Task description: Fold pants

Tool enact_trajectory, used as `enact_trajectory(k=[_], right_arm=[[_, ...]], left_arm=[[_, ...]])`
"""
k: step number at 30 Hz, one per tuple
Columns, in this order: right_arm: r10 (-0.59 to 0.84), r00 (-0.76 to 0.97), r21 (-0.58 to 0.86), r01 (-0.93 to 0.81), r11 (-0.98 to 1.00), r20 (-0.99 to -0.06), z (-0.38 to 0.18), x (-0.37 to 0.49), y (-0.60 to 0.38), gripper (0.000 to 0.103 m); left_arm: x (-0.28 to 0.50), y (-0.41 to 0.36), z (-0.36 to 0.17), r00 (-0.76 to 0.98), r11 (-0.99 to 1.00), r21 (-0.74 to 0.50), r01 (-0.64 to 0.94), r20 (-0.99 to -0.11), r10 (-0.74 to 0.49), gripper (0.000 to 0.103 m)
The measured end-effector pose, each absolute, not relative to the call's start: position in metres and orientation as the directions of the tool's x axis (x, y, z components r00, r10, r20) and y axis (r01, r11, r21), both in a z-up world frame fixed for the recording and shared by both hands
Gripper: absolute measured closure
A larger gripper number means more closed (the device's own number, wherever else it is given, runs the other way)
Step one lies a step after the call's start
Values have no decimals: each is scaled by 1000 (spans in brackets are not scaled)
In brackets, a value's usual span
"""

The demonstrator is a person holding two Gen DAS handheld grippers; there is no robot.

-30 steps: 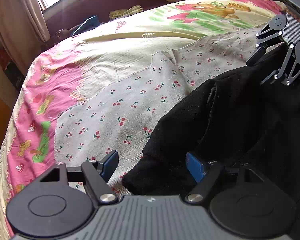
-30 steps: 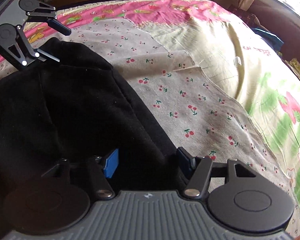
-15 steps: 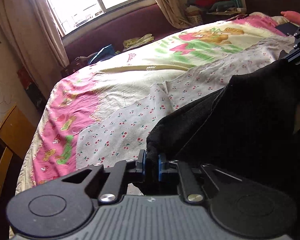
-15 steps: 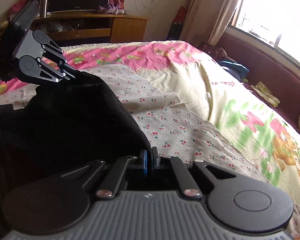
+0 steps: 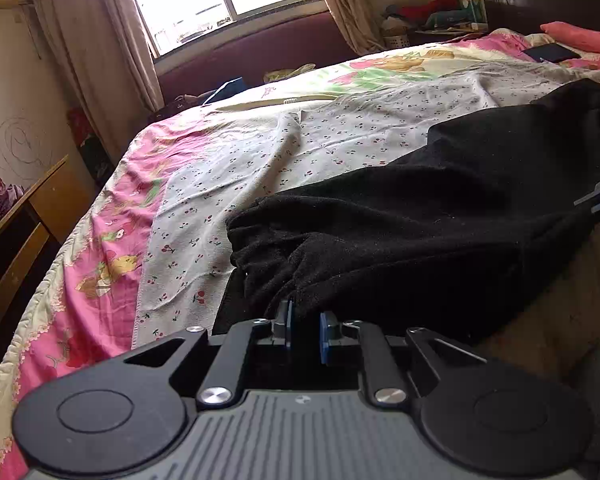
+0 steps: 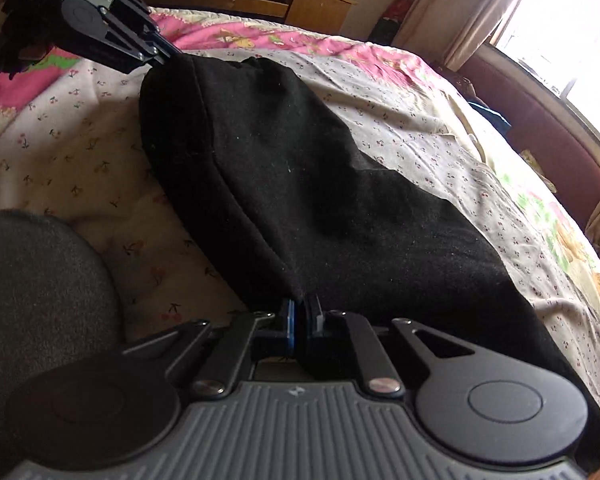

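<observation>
Black pants (image 5: 420, 208) lie stretched across the cherry-print sheet (image 5: 220, 184) on the bed. My left gripper (image 5: 306, 330) pinches a bunched edge of the pants between its blue pads; its jaws are opening slightly with the cloth still between them. My right gripper (image 6: 301, 318) clamps the other end of the same edge of the pants (image 6: 300, 160); its jaws are also easing open on the cloth. The edge hangs taut between the two. In the right wrist view the left gripper (image 6: 168, 54) shows at the top left, on the pants' far corner. The right gripper (image 5: 596, 200) shows at the left view's right edge.
A pink cartoon quilt (image 5: 100, 264) covers the bed under the sheet. A wooden desk (image 5: 28, 208) stands off the bed's left side. A dark flat device (image 5: 552, 53) and a pink pillow (image 5: 580, 38) lie at the far end. A grey fabric shape (image 6: 40, 280) sits close at the left.
Both grippers went from wide open around the pants' edge to closed on it. Both then drew back across the bed, dragging the pants and pulling the edge taut.
</observation>
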State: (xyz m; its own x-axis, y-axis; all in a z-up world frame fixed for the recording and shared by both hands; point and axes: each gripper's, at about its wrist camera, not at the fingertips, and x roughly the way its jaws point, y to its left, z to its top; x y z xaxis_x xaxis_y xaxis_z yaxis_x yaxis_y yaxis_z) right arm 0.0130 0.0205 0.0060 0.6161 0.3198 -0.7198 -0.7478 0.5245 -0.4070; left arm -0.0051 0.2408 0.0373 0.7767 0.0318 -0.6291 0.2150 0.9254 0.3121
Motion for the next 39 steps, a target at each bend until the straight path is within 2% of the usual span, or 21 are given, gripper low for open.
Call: enact_trajectory(k=[2, 4, 7, 8, 9, 11, 12, 13, 14, 16, 18, 20, 22, 24, 25, 27, 29, 30, 34, 39], right_arm=[[315, 613, -405, -748, 526, -724, 11, 13, 20, 92], [312, 627, -432, -744, 509, -713, 20, 17, 28, 87], [350, 635, -460, -755, 466, -688, 25, 14, 42, 76], [365, 630, -462, -764, 450, -686, 25, 15, 48, 73], [376, 625, -464, -771, 436, -684, 24, 17, 54, 68], [382, 624, -478, -775, 413, -682, 14, 21, 65, 70], [375, 626, -484, -774, 408, -684, 10, 24, 70, 70], [364, 623, -481, -774, 411, -692, 6, 30, 75, 85], [351, 611, -458, -778, 430, -710, 5, 37, 80, 97], [364, 581, -394, -789, 472, -728, 14, 42, 86, 97], [386, 594, -394, -782, 483, -706, 28, 35, 92, 97], [422, 596, -373, -781, 501, -683, 43, 25, 96, 97], [441, 591, -351, -784, 512, -675, 47, 19, 101, 97], [423, 587, -355, -784, 509, -690, 31, 18, 108, 96], [401, 574, -351, -789, 505, -714, 17, 21, 111, 92], [341, 521, -315, -804, 505, -782, -20, 18, 114, 89], [329, 544, -332, -786, 522, -771, -30, 17, 118, 88], [335, 555, -342, -782, 520, -761, -27, 16, 119, 88], [390, 567, -332, -784, 524, -726, -5, 9, 108, 85], [402, 602, -249, -718, 650, -690, 19, 10, 64, 81]], left_arm=[[-10, 234, 37, 795, 898, 376, 230, -604, 49, 65], [-19, 224, 33, 824, 851, 465, 243, -561, 72, 48], [-25, 213, 24, 854, 787, 549, 282, -518, 55, 36], [-22, 210, 21, 857, 768, 571, 291, -512, 55, 35], [-17, 210, 16, 859, 749, 594, 292, -507, 67, 34], [-4, 212, 9, 855, 731, 614, 298, -513, 82, 35], [2, 215, 9, 851, 737, 603, 304, -521, 75, 43], [7, 217, 11, 847, 741, 601, 299, -525, 83, 58], [11, 221, 15, 841, 751, 586, 304, -536, 78, 63], [11, 231, 26, 853, 775, 560, 294, -520, 52, 71], [7, 237, 35, 878, 768, 584, 260, -475, 63, 73], [0, 245, 42, 897, 777, 586, 229, -437, 66, 73], [-5, 251, 35, 894, 781, 583, 223, -441, 74, 73], [-6, 252, 13, 867, 777, 578, 248, -491, 89, 71], [-9, 249, -2, 852, 755, 597, 270, -513, 102, 70], [-17, 242, -22, 855, 710, 649, 275, -503, 129, 70], [-21, 237, -26, 861, 688, 676, 263, -486, 148, 70], [-22, 236, -23, 862, 687, 678, 259, -483, 152, 69], [-27, 240, -6, 867, 702, 671, 239, -473, 157, 52], [-39, 231, 7, 854, 728, 648, 225, -490, 172, 47]])
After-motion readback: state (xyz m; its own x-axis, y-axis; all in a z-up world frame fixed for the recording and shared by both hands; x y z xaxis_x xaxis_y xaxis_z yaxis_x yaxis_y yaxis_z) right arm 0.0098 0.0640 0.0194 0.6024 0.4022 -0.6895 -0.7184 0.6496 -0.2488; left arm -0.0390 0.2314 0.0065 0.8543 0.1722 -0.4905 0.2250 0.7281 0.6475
